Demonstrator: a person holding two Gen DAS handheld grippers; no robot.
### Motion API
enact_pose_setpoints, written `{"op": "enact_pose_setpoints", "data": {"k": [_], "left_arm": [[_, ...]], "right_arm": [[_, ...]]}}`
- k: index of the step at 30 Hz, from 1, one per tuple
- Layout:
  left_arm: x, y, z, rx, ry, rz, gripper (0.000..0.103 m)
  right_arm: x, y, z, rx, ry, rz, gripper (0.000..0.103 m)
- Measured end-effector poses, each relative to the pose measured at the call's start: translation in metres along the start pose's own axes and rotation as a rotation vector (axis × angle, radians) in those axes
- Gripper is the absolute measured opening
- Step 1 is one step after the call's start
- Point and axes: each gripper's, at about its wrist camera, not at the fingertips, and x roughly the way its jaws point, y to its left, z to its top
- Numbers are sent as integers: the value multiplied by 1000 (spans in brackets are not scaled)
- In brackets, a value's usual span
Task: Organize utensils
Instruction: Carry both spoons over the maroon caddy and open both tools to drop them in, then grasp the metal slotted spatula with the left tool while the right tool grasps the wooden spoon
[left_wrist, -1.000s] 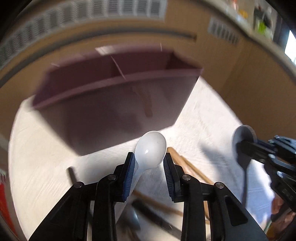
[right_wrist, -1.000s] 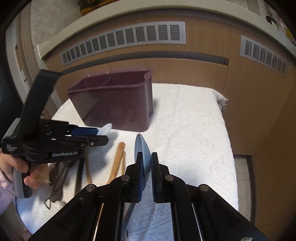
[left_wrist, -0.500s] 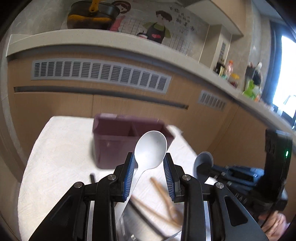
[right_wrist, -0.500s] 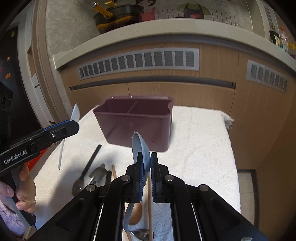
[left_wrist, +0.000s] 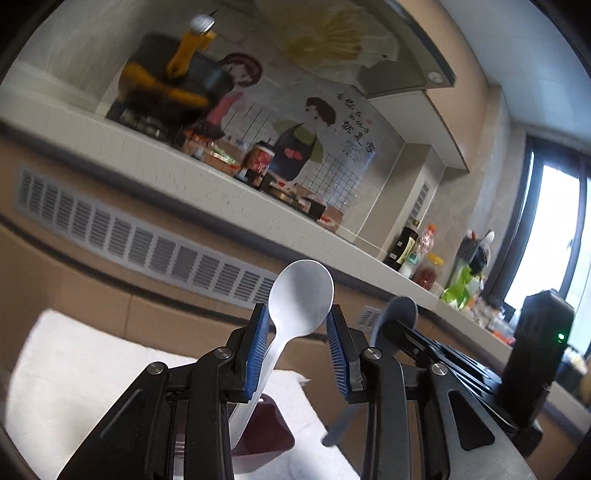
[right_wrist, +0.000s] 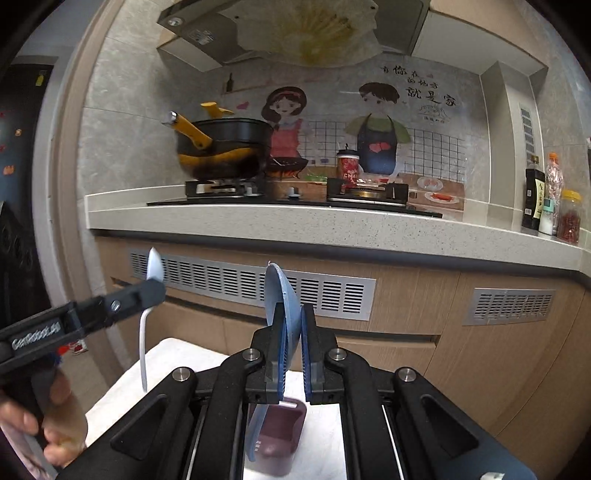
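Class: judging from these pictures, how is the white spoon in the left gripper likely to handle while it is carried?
The white spoon looks like thin plastic, so probably light. Its handle hangs free below the left gripper, so it may swing or pivot. Its glossy surface could slip.

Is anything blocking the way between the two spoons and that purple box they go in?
Nothing visible does. The white spoon in the left gripper and the blue spoon in the right gripper hang above the purple box, whose top shows open, with only air between.
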Motion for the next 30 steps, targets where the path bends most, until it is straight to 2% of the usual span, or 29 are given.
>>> {"op": "enact_pose_setpoints", "data": {"k": [4,13,16,18,19,20,21,22,23,24,26,30], "left_arm": [[14,11,-17,0,12,24,33],[34,47,-43,-12,17,104,33],[43,62,-56,-49,60,132,35],[47,71,-65,-72,113,151,39],[48,75,-69,-84,139,165,41],[46,78,-73,-95,163,179,42],[43,79,-74,-102,181,188,42],[37,80,-76,-104,188,190,43],[30,80,-77,-99,195,209,48],[21,78,-78,-91,197,232,53],[3,73,-81,-60,201,287,58],[-30,65,-97,4,225,372,62]], "right_arm": [[25,0,-3,7,24,-16,5],[65,12,-45,-30,76,-54,6],[71,14,-56,-41,102,-46,6],[73,17,-64,-52,136,-29,10],[73,18,-68,-54,153,-19,23],[72,19,-71,-52,165,-14,50],[67,17,-75,-44,170,-7,68],[59,15,-79,-34,155,-5,91],[50,14,-82,-32,136,-14,96],[41,14,-86,-45,123,-38,96],[28,14,-94,-80,129,-72,103],[7,8,-112,-75,189,-49,103]]}}
